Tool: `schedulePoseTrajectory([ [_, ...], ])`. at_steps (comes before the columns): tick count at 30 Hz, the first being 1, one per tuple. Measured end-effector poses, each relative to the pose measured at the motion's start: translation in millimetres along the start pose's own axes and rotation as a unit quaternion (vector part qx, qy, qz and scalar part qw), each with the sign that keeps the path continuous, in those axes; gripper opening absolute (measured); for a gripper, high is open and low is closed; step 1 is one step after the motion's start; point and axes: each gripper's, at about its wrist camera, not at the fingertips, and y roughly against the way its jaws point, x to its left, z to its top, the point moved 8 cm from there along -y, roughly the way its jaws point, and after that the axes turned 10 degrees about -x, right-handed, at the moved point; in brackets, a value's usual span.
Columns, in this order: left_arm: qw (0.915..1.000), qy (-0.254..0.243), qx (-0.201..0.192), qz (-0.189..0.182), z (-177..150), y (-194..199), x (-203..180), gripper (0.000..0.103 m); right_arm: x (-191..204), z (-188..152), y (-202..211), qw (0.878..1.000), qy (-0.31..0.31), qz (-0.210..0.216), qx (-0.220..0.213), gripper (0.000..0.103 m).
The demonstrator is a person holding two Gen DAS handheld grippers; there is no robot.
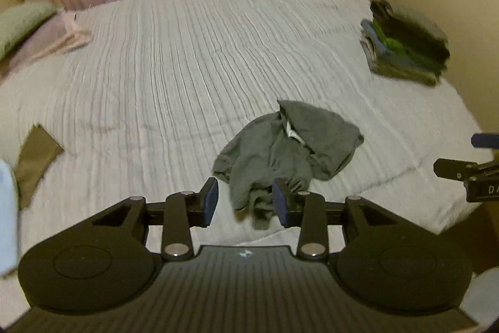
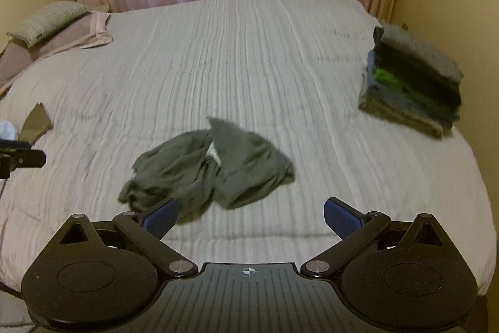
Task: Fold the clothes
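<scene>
Both grippers, left (image 1: 246, 205) and right (image 2: 251, 216), hanging released; crumpled grey garment (image 2: 212, 167) lying frame centre, risking bunched multi-layer pinch.

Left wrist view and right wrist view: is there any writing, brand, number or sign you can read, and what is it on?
"DA": pale letters on the black body of the right gripper, cut off by the picture's edge, so the rest is out of view.
White tag inside the crumpled grey garment: too blurred to read.
Small round crosshair mark on the left gripper housing: a symbol, no letters.
Nothing else legible.
</scene>
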Motion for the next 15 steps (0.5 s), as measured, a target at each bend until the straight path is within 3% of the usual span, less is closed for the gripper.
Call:
schedulePoseTrajectory([
  [4, 0.9997, -0.023, 0.000, 0.004, -7, 16, 13, 0.041, 26, -17, -3, 1.000, -0.010, -0.008, 0.013, 0.102],
  [15, 0.9986, -0.050, 0.012, -0.013, -42, 52, 53, 0.042, 81, -56, 2, 0.998, -0.032, -0.034, 0.045, 0.102],
])
